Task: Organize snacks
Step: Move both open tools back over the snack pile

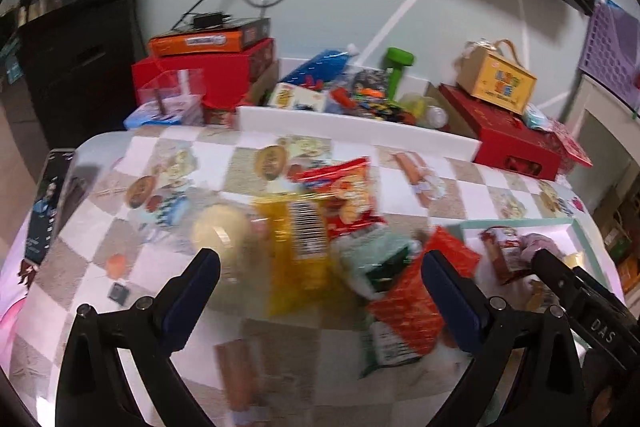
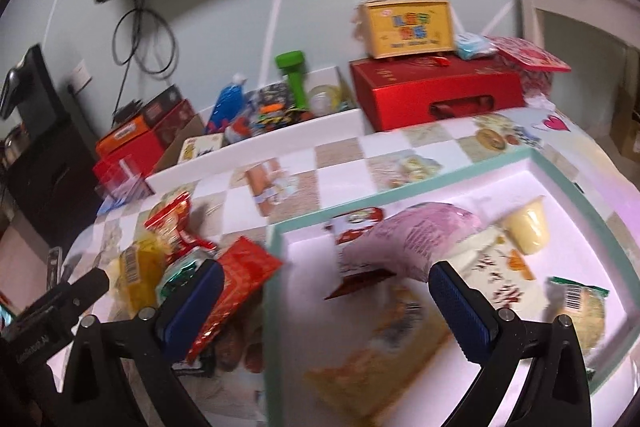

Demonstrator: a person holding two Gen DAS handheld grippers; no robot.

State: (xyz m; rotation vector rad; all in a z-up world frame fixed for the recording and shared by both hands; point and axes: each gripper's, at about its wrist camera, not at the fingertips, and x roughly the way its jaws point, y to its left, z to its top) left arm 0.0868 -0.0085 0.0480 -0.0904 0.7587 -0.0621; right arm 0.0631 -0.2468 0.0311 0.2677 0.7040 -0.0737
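Two sets of jaws, both spread wide and holding nothing. Your bench (image 1: 400,195) carries a loose pile — yellow packet (image 1: 298,247), red snack bag (image 1: 348,195), green packet (image 1: 376,259) — under your left gripper (image 1: 320,267). Your right gripper (image 2: 326,283) hovers over the mint-rimmed tray (image 2: 560,171), where a pink bag (image 2: 420,239) and a pudding cup (image 2: 528,227) already lie.
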